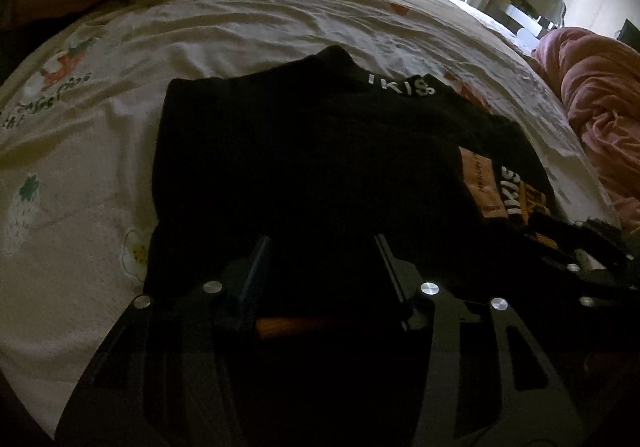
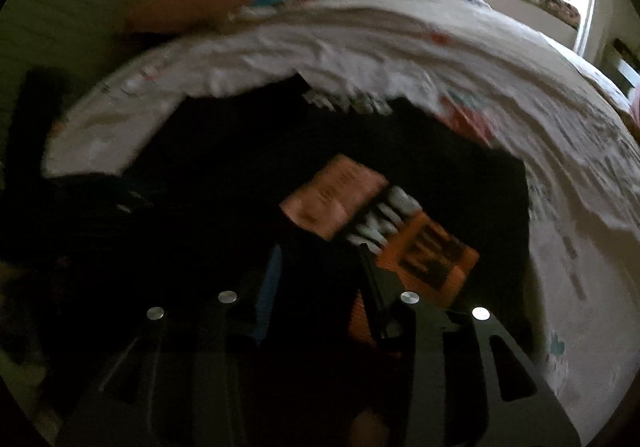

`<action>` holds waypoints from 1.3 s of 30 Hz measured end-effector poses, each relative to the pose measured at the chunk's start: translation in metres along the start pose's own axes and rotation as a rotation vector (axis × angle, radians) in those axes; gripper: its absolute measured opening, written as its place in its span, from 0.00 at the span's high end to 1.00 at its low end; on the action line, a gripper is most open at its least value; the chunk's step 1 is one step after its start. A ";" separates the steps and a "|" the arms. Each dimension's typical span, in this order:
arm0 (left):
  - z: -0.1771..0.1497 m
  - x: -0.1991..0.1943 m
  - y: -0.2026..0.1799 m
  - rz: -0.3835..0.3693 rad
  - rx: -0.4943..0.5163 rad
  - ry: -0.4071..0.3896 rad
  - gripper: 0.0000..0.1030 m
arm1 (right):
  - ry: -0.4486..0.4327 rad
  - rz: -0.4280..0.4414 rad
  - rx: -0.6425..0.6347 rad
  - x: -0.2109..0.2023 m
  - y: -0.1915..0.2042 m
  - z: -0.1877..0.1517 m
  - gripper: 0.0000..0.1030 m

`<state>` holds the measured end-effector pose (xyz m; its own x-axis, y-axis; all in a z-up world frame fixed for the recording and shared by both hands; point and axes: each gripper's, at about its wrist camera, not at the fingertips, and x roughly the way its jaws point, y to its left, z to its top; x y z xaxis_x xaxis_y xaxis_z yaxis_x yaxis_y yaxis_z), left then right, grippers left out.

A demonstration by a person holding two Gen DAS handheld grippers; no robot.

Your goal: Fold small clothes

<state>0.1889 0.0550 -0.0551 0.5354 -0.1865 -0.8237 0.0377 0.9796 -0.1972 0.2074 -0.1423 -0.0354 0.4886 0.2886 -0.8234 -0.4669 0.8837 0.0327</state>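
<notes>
The left gripper (image 1: 320, 243) is shown nearest the lens, angled down over the near edge of the black garment (image 1: 304, 151); its jaws stand partly apart with dark cloth between them, but whether the pads press the fabric cannot be told in the shadow. The garment is laid flat on the cream printed bedsheet (image 1: 240, 31), presumably so that folds can be made against a firm, even surface. White lettering (image 1: 401, 84) marks its far edge. In the right wrist view, which is blurred, the right gripper (image 2: 320, 251) is held partly open just short of the orange printed panel (image 2: 400, 231), apparently near the same hem. The placement of both grippers along one edge suggests that the hem is to be lifted evenly.
</notes>
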 end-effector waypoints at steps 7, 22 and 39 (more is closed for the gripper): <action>-0.002 -0.002 0.002 -0.012 -0.009 -0.008 0.58 | 0.031 -0.005 0.068 0.006 -0.012 -0.009 0.54; -0.005 -0.028 0.002 -0.038 -0.023 -0.046 0.44 | -0.143 0.057 0.135 -0.052 -0.020 -0.016 0.19; -0.011 -0.084 0.010 -0.025 -0.065 -0.142 0.09 | -0.244 0.041 0.123 -0.101 -0.017 -0.021 0.07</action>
<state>0.1348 0.0797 0.0057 0.6491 -0.1935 -0.7357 0.0001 0.9671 -0.2542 0.1506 -0.1944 0.0354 0.6411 0.3920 -0.6598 -0.4043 0.9033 0.1438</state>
